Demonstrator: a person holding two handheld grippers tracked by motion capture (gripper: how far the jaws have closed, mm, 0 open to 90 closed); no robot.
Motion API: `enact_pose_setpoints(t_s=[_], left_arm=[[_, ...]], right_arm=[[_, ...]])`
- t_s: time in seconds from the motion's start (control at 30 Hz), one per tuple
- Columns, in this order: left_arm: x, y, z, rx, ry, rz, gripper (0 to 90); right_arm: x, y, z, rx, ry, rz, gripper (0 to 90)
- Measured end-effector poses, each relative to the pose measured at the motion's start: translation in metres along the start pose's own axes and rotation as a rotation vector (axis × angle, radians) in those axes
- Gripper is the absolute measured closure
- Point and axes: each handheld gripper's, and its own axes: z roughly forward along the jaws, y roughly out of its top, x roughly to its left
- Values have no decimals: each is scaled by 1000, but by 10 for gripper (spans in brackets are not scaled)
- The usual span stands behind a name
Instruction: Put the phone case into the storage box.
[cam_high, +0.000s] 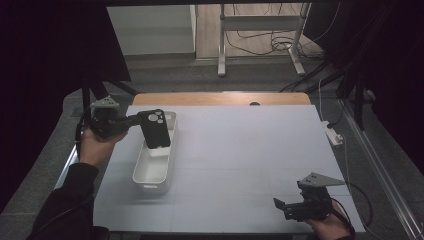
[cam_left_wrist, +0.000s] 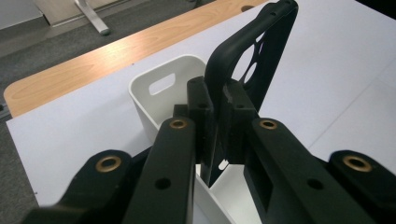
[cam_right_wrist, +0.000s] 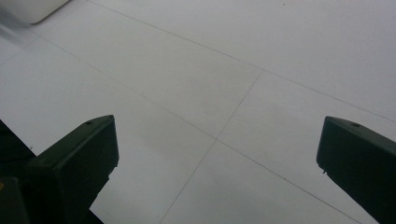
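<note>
A black phone case (cam_high: 154, 128) with camera cut-outs hangs upright over the far half of a long white bin (cam_high: 145, 172). My left gripper (cam_high: 136, 120) comes in from the left and is shut on the case's edge. In the left gripper view the pads (cam_left_wrist: 201, 105) clamp the thin case wall (cam_left_wrist: 252, 56), with the bin's handle end (cam_left_wrist: 161, 84) behind and below. My right gripper (cam_high: 283, 207) rests low at the near right corner of the mat, its jaws wide apart with only bare mat (cam_right_wrist: 215, 116) between them.
A pale grey mat (cam_high: 240, 150) covers the table, with a strip of wooden tabletop (cam_high: 220, 98) at the far edge. A white power strip (cam_high: 334, 135) lies off the mat's right side. Desk legs and cables stand on the floor beyond.
</note>
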Motion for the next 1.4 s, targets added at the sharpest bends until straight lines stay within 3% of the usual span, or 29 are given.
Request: enact_pose_setpoints(t_s=[0.6,1.03,1.4], left_arm=[[21,4,29,-15,24,-7,835],[37,6,50,-36,16,16,835],[45,5,64,-41,36,44,835]], right_arm=[[-1,0,1,7,4,-1,0],[-2,0,1,12,11,3,0],[-2,0,2,13,12,8,0]])
